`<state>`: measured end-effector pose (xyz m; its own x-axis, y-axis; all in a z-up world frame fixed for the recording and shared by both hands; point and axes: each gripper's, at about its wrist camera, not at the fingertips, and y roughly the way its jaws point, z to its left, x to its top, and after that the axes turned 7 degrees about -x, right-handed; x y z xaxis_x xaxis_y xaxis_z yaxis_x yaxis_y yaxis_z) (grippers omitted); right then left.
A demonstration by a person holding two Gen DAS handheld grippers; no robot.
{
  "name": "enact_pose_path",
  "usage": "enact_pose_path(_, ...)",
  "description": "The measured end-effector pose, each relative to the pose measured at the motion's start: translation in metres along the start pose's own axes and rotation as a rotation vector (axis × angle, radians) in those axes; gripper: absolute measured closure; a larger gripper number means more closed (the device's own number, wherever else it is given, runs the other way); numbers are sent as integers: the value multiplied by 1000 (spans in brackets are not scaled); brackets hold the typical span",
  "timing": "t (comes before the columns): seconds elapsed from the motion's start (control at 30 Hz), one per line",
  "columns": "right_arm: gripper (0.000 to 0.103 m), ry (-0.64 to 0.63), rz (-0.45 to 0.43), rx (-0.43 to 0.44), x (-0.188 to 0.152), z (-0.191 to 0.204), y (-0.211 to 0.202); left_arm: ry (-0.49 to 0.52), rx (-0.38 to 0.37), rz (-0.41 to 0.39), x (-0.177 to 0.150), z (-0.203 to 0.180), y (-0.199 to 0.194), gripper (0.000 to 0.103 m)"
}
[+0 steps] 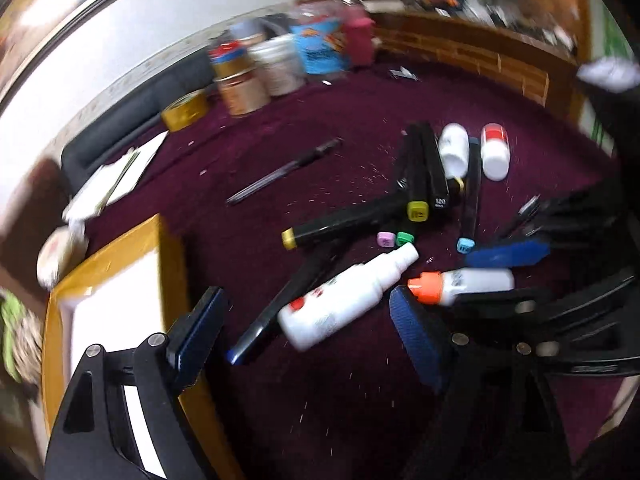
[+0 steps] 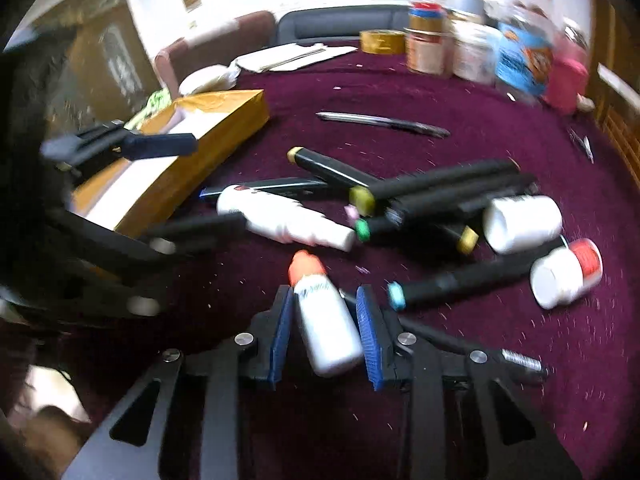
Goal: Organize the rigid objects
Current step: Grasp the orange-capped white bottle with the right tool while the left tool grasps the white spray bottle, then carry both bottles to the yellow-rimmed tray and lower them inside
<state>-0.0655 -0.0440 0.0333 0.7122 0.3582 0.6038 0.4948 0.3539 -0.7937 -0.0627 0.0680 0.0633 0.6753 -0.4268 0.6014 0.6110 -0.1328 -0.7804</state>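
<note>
We have the right gripper [image 2: 325, 332] straddling the orange-capped bottle [image 2: 326, 320], its blue pads at either flank of the white body. They look to be touching or very nearly so, though blur keeps us from saying the squeeze is firm. The bottle lies cap-forward toward twelve o'clock, so a grip across the body reads as the sensible one: the cap end is too narrow to hold.

The left gripper [image 1: 308, 328] hangs with its jaws wide and empty over the spray bottle [image 1: 344, 300] — ready, we judge, for the next pick.

The yellow box [image 2: 236, 120] sits at ten o'clock in the right wrist view, open side up, and looks like the likely destination.

Room is tight ahead. The markers [image 2: 436, 188] are heaped from twelve to two o'clock, and the cyan-tipped one [image 2: 456, 280] lies just beside the right pad at three o'clock. Two white pill bottles [image 2: 524, 224] lie farther right. Lifting straight up before swinging toward the box should clear them — the purple cloth [image 2: 400, 92] beyond the pen [image 2: 384, 122] is open.
</note>
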Motion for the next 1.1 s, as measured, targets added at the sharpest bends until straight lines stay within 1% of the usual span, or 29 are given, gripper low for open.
enact_pose_path(0.03, 74, 8, 4, -7, -1, -3, -2, 31, -3, 14, 3, -6, 7, 19)
enact_pose_path(0.07, 74, 19, 6, -9, -7, -8, -7, 52, -8, 44, 6, -10, 17, 19)
enact_pose_path(0.1, 74, 34, 4, -2, -7, -10, -7, 58, -6, 68, 6, -11, 24, 19)
enact_pose_path(0.13, 74, 44, 8, -4, -10, -13, -8, 60, 0, 112, 6, -13, 34, 19)
enact_pose_path(0.17, 74, 51, 10, -2, -12, -15, -10, 51, -4, 110, 6, -13, 35, 24)
enact_pose_path(0.2, 74, 56, 11, 1, -13, -16, -10, 41, -39, 114, 7, -12, 33, 43)
enact_pose_path(0.23, 74, 59, 14, 4, -13, -17, -9, 17, -91, 133, 8, -9, 30, 51)
enact_pose_path(0.27, 74, 61, 17, 6, -12, -18, -8, -6, -122, 148, 7, -6, 29, 63)
enact_pose_path(0.3, 74, 64, 21, 5, -13, -18, -7, -27, -152, 166, 5, -4, 27, 69)
enact_pose_path(0.33, 74, 64, 24, 2, -9, -18, -3, -32, -165, 170, 3, -4, 26, 71)
enact_pose_path(0.47, 74, 59, 24, -2, -6, -16, -3, -54, -162, 160, 4, -2, 23, 71)
enact_pose_path(0.53, 74, 60, 28, 3, -6, -16, -4, -78, -156, 158, 8, 0, 29, 69)
enact_pose_path(0.6, 74, 57, 29, 6, -4, -15, -3, -99, -142, 136, 6, -3, 31, 68)
enact_pose_path(0.73, 74, 43, 42, -1, 1, -6, 0, -133, -116, 104, 4, -9, 32, 68)
enact_pose_path(0.8, 74, 34, 47, -17, 1, -1, 2, -156, -144, 98, 1, -7, 29, 76)
enact_pose_path(0.83, 74, 27, 46, -31, 1, 1, 2, -174, -166, 95, -2, -7, 26, 77)
enact_pose_path(0.9, 74, 25, 51, -40, 1, 4, 1, -213, -186, 89, -6, -4, 22, 77)
enact_pose_path(0.93, 77, 32, 55, -38, 1, 4, 1, -244, -206, 76, -9, -1, 16, 77)
enact_pose_path(0.97, 79, 42, 62, -28, 1, 3, -1, -275, -231, 53, -12, 3, 7, 77)
enact_pose_path(1.1, 79, 72, 47, 5, 3, 3, -17, -366, -293, -31, -21, 21, -24, 77)
